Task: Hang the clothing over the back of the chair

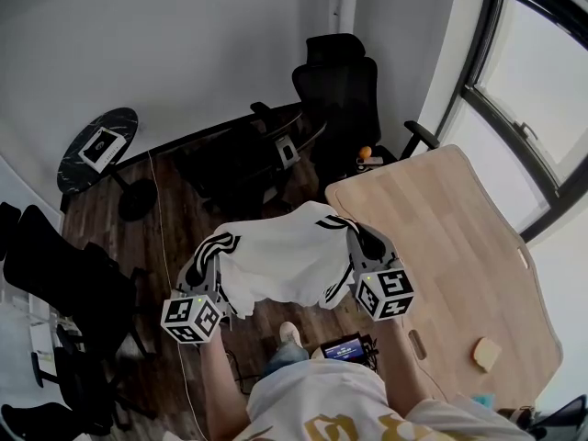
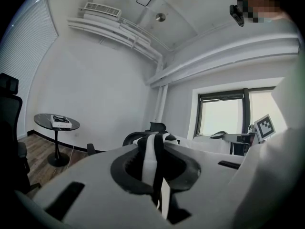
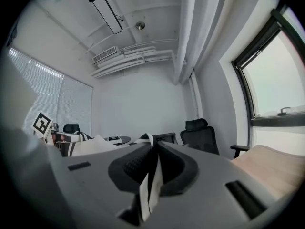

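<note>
The left gripper (image 1: 219,246) and right gripper (image 1: 356,235) each clamped the clothing (image 1: 285,260), spread aloft; draping it over the chair (image 1: 340,90) was not yet done

Bright on the right, lit by daylight from the big window (image 1: 542,81). White and washed out in the glass. Darker on the left, down on the brown floor (image 1: 101,219) and around the black chairs (image 1: 55,274). A soft shine on the pale table (image 1: 459,237). Shadows soft and faint. Bent and round at the edges like a fishbowl — black in the corners of both gripper views. Fuzzy up close on the fingers (image 2: 126,173), sharper far off.
</note>
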A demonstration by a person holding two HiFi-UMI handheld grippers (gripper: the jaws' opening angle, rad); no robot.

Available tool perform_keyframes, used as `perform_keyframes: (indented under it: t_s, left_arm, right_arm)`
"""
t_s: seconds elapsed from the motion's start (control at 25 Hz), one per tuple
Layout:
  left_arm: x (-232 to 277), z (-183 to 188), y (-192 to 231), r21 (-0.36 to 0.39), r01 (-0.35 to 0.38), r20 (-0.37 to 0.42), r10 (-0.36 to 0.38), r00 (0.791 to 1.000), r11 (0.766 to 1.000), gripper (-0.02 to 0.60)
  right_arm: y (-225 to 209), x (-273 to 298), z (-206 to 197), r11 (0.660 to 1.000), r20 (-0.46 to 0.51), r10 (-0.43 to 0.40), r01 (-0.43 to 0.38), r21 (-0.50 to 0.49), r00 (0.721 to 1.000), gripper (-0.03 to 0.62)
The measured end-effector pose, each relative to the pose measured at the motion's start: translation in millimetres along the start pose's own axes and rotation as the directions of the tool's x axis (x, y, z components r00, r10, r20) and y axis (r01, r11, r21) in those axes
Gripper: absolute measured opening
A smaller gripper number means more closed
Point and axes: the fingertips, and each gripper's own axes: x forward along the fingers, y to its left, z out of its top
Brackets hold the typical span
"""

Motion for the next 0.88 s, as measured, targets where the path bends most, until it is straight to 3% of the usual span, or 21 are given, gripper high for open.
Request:
perform_keyframes:
  t_s: [0.44,0.88]
  left_arm:
    - [27,29,10,0.042,0.001,0.027,-0.002,1.000,0.999,0.040]
    - [155,6,56,0.016,0.048,-0.039,-0.047,0.998,0.999,0.038]
  right_arm:
    - [-6,33,14,1.000,0.031,0.025,-0.025,0.011,0.999,0.028]
    - [-42,146,-15,0.999,-0.045,0.003,-0.001,0.041,0.999,0.028]
